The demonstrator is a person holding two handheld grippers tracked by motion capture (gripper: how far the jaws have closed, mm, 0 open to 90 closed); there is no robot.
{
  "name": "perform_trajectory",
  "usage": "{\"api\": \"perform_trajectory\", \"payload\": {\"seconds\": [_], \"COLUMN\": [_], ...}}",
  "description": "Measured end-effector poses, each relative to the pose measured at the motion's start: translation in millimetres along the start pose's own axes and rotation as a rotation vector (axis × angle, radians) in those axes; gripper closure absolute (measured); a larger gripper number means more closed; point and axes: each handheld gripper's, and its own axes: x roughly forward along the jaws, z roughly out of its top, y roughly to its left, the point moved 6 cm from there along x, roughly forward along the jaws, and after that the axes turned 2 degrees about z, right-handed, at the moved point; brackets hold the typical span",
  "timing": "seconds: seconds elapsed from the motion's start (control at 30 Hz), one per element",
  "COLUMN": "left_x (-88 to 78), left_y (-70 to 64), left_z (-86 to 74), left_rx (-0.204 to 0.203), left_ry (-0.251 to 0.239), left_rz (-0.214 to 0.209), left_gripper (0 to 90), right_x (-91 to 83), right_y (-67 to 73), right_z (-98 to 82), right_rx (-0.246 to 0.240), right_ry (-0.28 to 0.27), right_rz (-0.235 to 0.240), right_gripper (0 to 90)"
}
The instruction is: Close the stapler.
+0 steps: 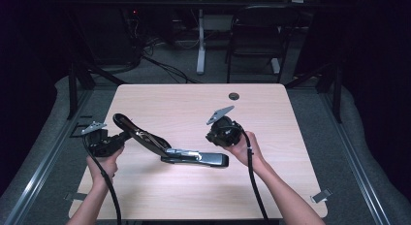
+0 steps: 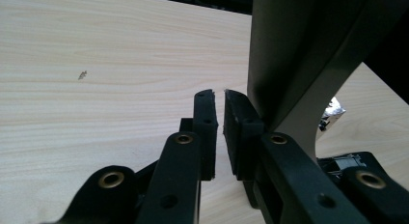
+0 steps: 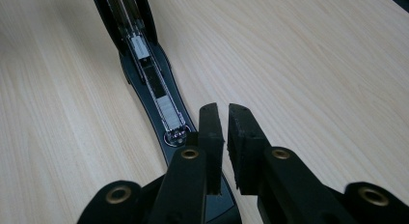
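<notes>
A long black stapler (image 1: 160, 146) lies opened out on the light wood table (image 1: 194, 101), its magazine of staples (image 3: 154, 89) facing up. My left gripper (image 1: 123, 136) is at the stapler's raised left end. In the left gripper view its jaws (image 2: 219, 96) stand almost together with nothing between them, and the stapler's dark arm (image 2: 299, 55) rises just to their right. My right gripper (image 1: 212, 137) hovers by the stapler's right part. Its jaws (image 3: 223, 110) are likewise nearly together and empty, just above the base.
A round black grommet (image 1: 234, 96) sits in the table near its far edge. A dark chair (image 1: 257, 31) and a white desk leg (image 1: 200, 40) stand beyond the table. A small clip (image 1: 322, 196) hangs at the table's near right edge.
</notes>
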Motion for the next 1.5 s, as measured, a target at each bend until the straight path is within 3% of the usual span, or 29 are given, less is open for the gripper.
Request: {"api": "perform_trajectory", "payload": {"seconds": [0.2,0.37,0.7,0.97,1.2,1.5], "left_x": [-0.1,-0.1,4.2,11.7,19.3,23.1], "left_y": [-8.0,-15.6,-26.3,-37.2,-43.0,-44.3], "left_z": [2.6,5.3,5.9,4.7,3.5,2.2], "left_rx": [-0.004,0.028,0.048,0.086,0.092,0.101], "left_ry": [-0.01,-0.015,-0.016,-0.002,0.002,0.01], "left_rz": [-0.026,-0.033,-0.056,-0.068,-0.071,-0.075], "left_gripper": [86.0,86.0,88.8,90.0,90.0,90.0], "right_x": [-1.8,-0.9,10.3,16.1,16.2,18.3], "right_y": [5.4,7.7,16.4,19.0,24.7,35.8], "right_z": [3.9,6.6,14.8,20.0,30.3,42.3], "right_rx": [-0.008,-0.004,-0.006,0.003,0.027,0.008], "right_ry": [-0.015,-0.027,-0.034,-0.057,-0.103,-0.132], "right_rz": [-0.007,0.0,0.019,0.006,0.005,0.004], "right_gripper": [85.4,85.7,85.8,87.7,89.4,90.0]}}
